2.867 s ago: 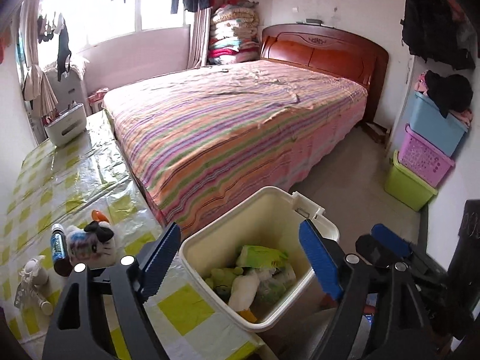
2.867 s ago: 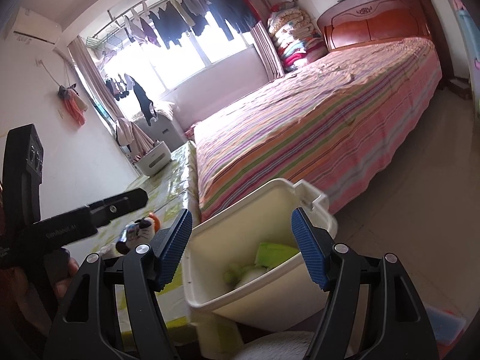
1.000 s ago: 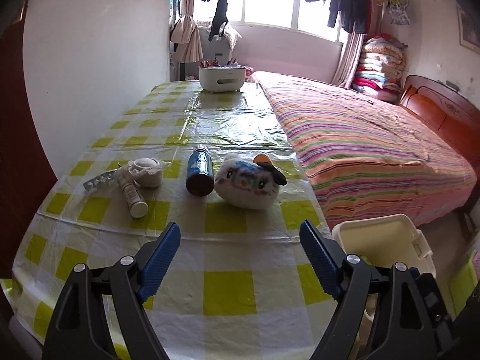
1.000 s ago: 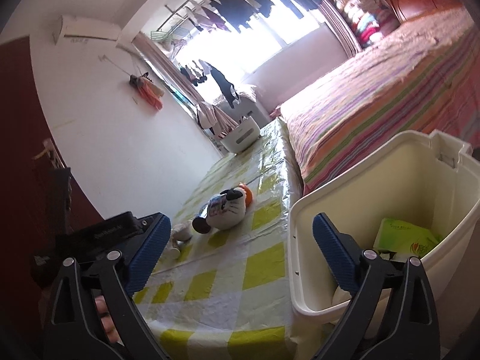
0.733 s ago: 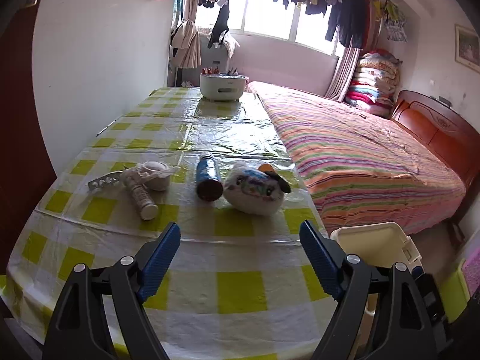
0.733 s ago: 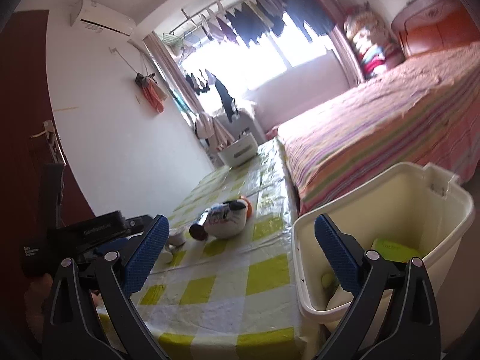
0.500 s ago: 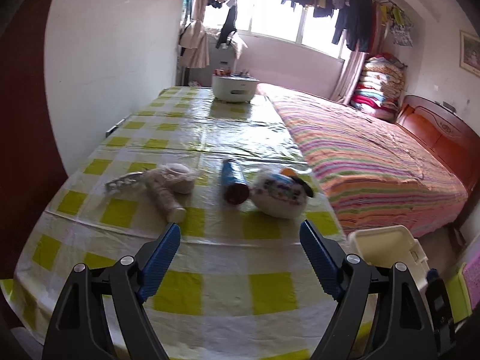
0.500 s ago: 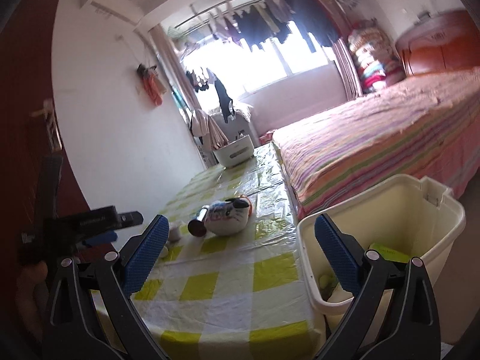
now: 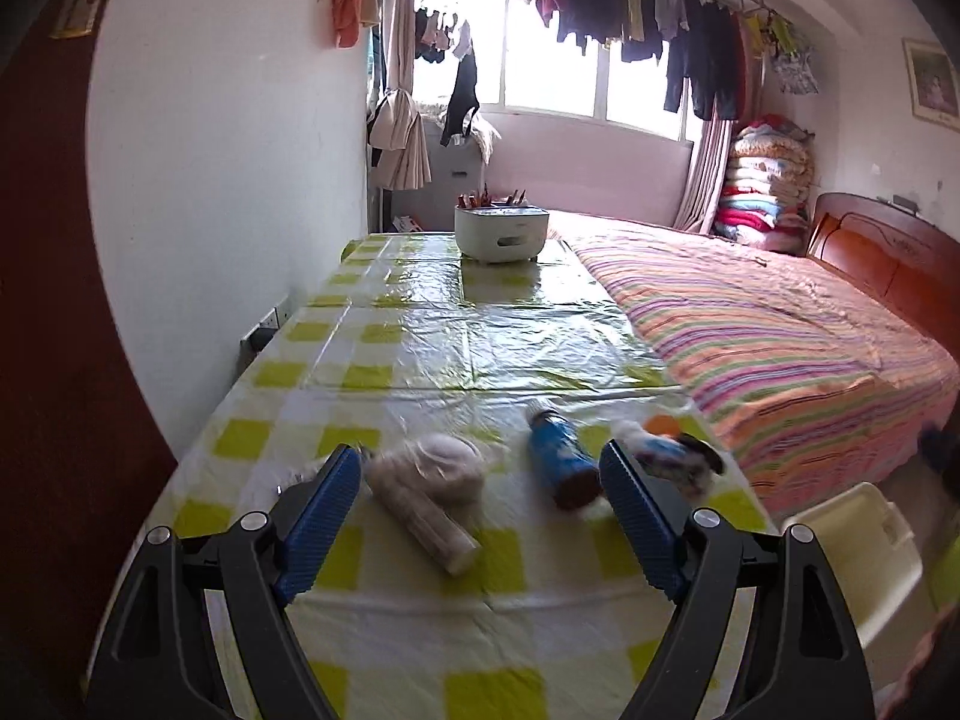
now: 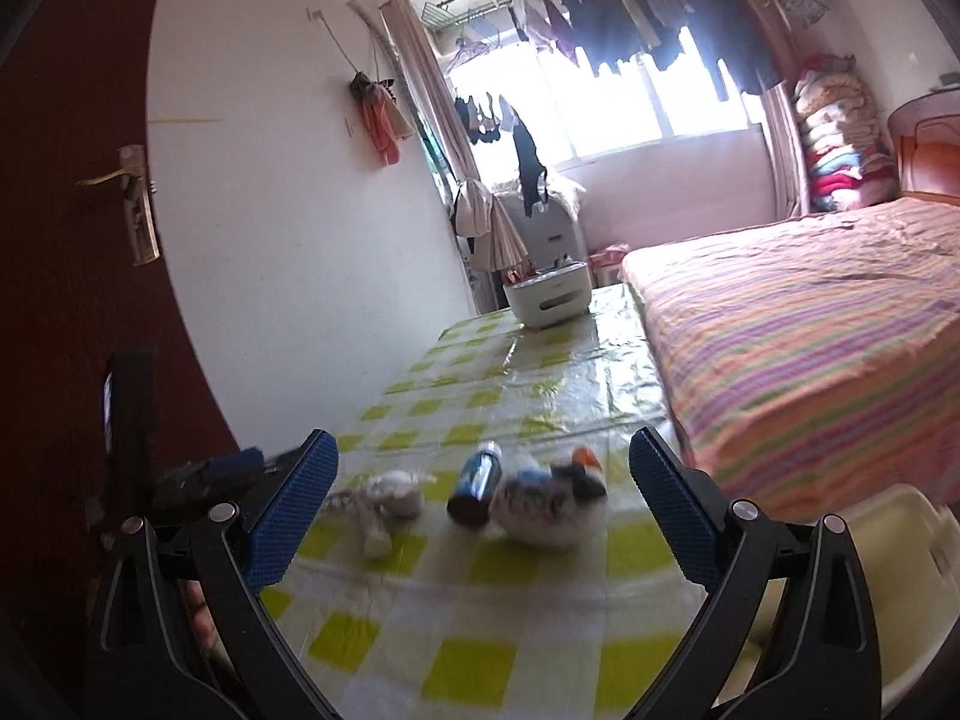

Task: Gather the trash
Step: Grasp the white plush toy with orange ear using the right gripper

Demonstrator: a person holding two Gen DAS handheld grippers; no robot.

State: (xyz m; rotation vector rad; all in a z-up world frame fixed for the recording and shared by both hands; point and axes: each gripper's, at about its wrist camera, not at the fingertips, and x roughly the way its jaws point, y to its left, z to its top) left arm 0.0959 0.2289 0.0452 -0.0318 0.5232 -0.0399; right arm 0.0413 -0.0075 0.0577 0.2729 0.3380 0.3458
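Note:
On the yellow-checked tablecloth lie a white tube with a crumpled white wad, a blue bottle on its side and a white cat plush. My left gripper is open and empty, hovering just short of the tube and wad. My right gripper is open and empty, facing the bottle and plush. The cream trash bin stands off the table's right edge, also in the right wrist view. Both views are motion-blurred.
A white caddy holding small items stands at the table's far end. A striped bed runs along the table's right side. A wall and a dark red door are on the left. The left gripper's body shows at the right view's left.
Both grippers swung from over the bin to the left, onto the table. The left gripper has closed in on the tube and wad. Both stayed open and empty.

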